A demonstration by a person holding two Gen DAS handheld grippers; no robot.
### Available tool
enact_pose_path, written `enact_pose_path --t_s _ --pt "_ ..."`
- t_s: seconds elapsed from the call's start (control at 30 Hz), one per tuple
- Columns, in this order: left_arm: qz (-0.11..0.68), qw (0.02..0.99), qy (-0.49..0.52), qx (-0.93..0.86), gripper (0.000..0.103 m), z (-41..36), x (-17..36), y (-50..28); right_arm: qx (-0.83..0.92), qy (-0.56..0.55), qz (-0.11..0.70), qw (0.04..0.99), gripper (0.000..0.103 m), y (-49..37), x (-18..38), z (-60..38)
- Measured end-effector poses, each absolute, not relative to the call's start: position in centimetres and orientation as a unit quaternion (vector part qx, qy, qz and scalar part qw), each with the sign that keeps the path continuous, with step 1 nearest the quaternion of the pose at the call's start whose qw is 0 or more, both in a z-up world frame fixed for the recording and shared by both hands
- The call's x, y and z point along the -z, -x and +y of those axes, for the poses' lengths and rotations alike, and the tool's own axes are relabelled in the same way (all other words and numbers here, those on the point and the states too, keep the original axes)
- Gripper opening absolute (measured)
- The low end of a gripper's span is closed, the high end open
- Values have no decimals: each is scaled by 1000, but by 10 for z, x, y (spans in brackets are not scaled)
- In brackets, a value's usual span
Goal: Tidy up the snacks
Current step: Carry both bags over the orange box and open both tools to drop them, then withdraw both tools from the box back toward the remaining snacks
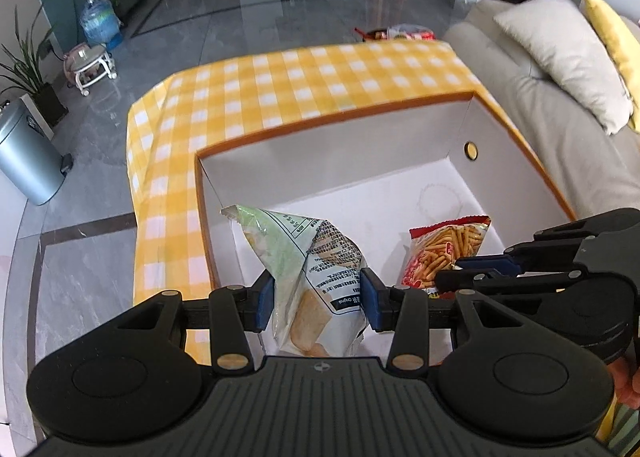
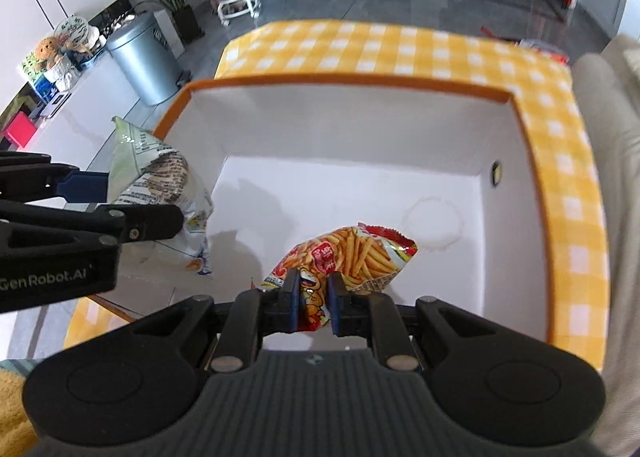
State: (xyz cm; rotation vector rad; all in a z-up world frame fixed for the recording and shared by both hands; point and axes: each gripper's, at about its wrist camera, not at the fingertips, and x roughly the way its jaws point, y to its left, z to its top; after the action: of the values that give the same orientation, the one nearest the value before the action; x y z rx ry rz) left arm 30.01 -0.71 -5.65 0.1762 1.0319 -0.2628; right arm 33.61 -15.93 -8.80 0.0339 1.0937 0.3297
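Step in hand: both snack bags held over the open box (image 1: 460, 129), apparently about to be set down inside.

Left tongs (image 1: 318, 299) pinch the green-and-white snack bag (image 1: 316, 269) at mid-body; bag hangs crumpled above the box's near-left corner, not resting on the floor as far as I can tell. Right tongs (image 2: 313, 303) are pressed onto the lower end of the red fries bag (image 2: 352, 257), which sits near the box's near-centre floor; contact with the floor uncertain.

Next move, judged: lower each bag until it lies flat on the white floor, keep the two apart, then spread the tongs and lift straight up so the film does not snag.

Surface: box on a table with a yellow checked cloth (image 1: 304, 81). More packets at the far edge (image 1: 400, 33).

Room: grey tiled floor, sofa (image 1: 532, 105) right, metal bin (image 1: 28, 153) and plants left.
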Motion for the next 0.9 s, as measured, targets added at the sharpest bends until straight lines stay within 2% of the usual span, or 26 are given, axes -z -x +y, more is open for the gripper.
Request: enact_pose_path --t_s 0.33,0.43,0.47,0.5,0.53,0.57,0.63,0.67,0.77,0.9 --pt "527 835 -105 120 52 -13 74 -306 -163 -34 567 807 12 -351 111 -155" --pt "528 834 -112 112 58 -13 75 -305 -161 -31 570 805 20 -351 111 -154" --pt "525 836 -113 111 61 -13 73 -304 -160 -30 570 805 29 -350 110 -154" --pt "522 838 -113 110 61 -12 71 -302 -161 -30 569 806 35 -350 108 -154" --pt "517 842 -112 107 66 -11 68 -300 -161 -30 566 808 44 -348 106 -154" --pt "512 845 -111 106 74 -11 65 -299 -157 -28 562 812 47 -347 104 -155" --pt "502 852 -106 104 82 -8 58 -296 -150 -23 556 817 50 -344 99 -157" --pt "498 855 -101 104 85 -7 54 -295 -148 -22 554 819 56 -343 96 -158" --pt "484 865 -76 106 86 1 41 -290 -140 -18 541 829 70 -338 86 -162" --pt "449 886 -66 97 86 8 26 -277 -127 -13 510 851 72 -323 67 -165"
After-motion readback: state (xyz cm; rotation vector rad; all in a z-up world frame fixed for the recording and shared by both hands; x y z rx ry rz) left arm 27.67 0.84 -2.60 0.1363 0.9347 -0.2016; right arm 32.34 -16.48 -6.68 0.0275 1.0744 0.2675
